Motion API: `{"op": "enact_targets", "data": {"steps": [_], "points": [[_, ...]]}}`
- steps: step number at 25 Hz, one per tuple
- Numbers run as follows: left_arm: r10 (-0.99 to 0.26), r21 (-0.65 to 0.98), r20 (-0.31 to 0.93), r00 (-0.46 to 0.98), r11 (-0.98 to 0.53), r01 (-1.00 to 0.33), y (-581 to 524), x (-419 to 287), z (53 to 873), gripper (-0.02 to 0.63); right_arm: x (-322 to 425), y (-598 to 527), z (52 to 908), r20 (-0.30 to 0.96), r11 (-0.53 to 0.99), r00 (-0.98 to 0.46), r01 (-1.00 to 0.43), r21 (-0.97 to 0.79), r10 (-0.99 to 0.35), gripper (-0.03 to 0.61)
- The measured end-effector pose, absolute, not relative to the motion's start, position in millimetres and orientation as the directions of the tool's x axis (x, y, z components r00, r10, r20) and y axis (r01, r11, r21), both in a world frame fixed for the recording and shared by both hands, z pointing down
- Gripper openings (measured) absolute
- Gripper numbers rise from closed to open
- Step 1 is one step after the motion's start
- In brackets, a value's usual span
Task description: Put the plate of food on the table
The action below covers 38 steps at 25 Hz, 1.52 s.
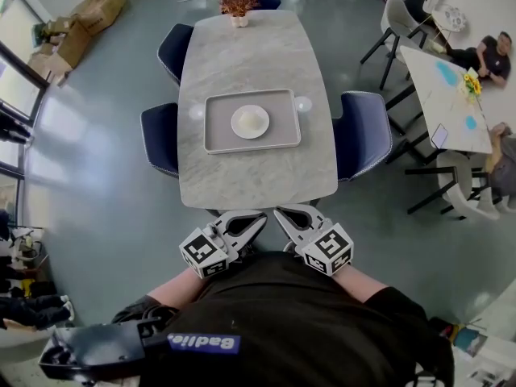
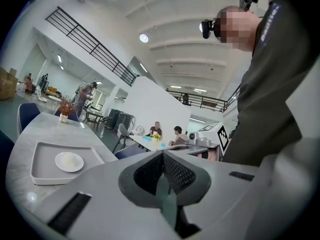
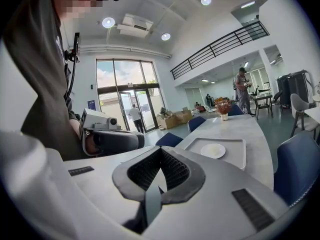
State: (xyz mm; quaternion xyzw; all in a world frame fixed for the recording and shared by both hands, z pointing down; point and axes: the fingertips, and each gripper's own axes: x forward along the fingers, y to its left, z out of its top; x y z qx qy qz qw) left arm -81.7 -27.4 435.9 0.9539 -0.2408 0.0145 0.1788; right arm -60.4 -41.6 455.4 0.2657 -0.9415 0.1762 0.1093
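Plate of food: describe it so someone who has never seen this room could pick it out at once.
Find the long grey marble table ringed by dark blue chairs. At its middle lies a rectangular grey tray; the plate is the round white dish in it, the only thing the tray holds.

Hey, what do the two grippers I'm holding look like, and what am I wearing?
The left gripper and right gripper are both pale grey, with dark textured pads and a cube of black-and-white square markers at the back. You're wearing a black short-sleeved top.
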Motion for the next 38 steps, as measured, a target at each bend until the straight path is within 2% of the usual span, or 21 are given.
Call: {"op": "enact_targets", "data": {"steps": [38], "points": [[-0.453,0.3,0.115,0.884,-0.833,-0.465,-22.8,-81.5,437.2,0.009,-62.1,-37.1,450.3,0.294,0.819,-0.845,-0.519,-0.245,-0.447,0.011]]}}
